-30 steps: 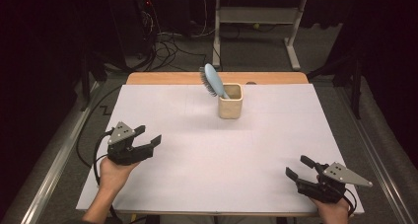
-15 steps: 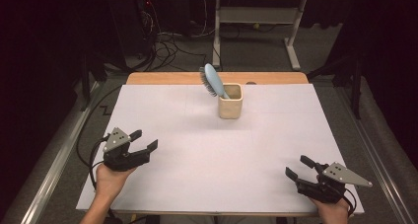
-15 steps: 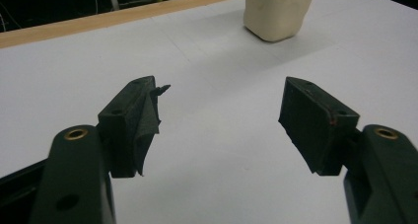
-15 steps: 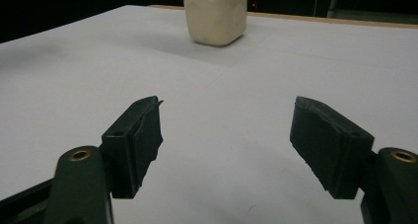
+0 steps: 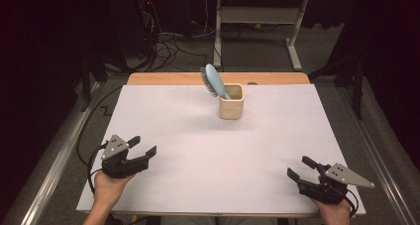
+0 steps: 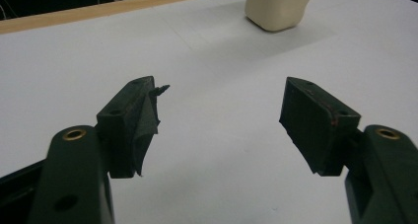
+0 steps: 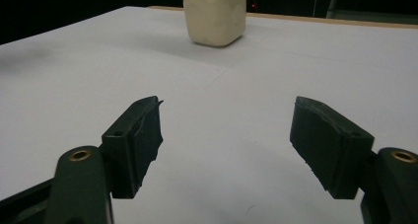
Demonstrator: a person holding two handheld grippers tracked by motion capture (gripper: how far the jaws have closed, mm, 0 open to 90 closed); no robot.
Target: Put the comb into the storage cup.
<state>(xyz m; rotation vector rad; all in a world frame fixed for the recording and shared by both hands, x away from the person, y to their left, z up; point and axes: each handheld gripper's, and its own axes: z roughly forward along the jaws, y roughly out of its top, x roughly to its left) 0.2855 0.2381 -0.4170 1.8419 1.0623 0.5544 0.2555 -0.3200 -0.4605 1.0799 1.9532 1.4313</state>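
A cream cup (image 5: 232,101) stands upright at the back middle of the white table (image 5: 208,155). A light blue hairbrush (image 5: 213,80) leans out of it to the left, bristles facing left. My left gripper (image 5: 142,146) rests open near the table's front left edge, nothing between its jaws. My right gripper (image 5: 299,168) sits open at the front right, also empty. The cup (image 6: 279,7) shows far ahead of the left gripper (image 6: 222,110) in the left gripper view. In the right gripper view the cup (image 7: 215,14) stands far beyond the open right gripper (image 7: 226,123).
A wooden strip (image 5: 168,79) runs along the table's far edge. Behind the table are cables (image 5: 173,46) on the floor and a white desk frame (image 5: 257,22). Dark floor surrounds the table on both sides.
My left gripper has drawn back toward the front left edge of the table, staying open. The right gripper, cup and hairbrush have not moved.
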